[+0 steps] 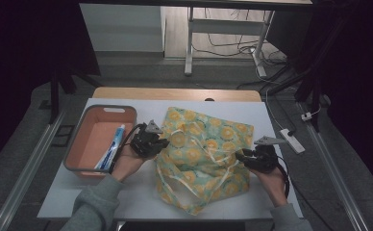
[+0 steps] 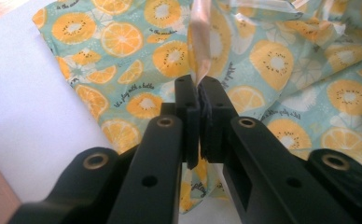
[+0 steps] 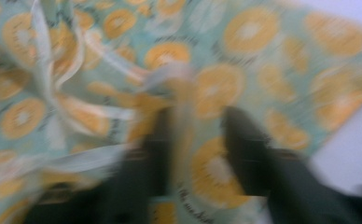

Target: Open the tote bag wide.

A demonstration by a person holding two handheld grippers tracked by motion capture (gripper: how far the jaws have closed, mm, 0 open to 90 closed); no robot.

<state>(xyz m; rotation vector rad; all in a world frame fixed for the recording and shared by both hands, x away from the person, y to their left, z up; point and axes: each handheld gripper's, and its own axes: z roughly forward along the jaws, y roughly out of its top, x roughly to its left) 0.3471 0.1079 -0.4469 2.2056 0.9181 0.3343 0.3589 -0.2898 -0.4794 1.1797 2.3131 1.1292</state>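
Observation:
A cloth bag (image 1: 208,139) printed with orange and kiwi slices on pale green lies crumpled in the middle of the white table. At the bag's left edge my left gripper (image 1: 161,144) is shut. In the left gripper view its jaws (image 2: 198,88) pinch a pale, glossy strap (image 2: 200,42) that rises from the bag (image 2: 272,60). My right gripper (image 1: 240,156) is at the bag's right side. The right gripper view is blurred; there the jaws (image 3: 195,126) stand apart over the bag (image 3: 244,56), with a raised fold of cloth between them.
An orange basket (image 1: 103,113) with a grey rim sits left of the bag and holds a blue and white tube (image 1: 112,147). A white power strip (image 1: 292,139) lies off the table's right edge. Bare white tabletop (image 1: 141,192) runs along the front.

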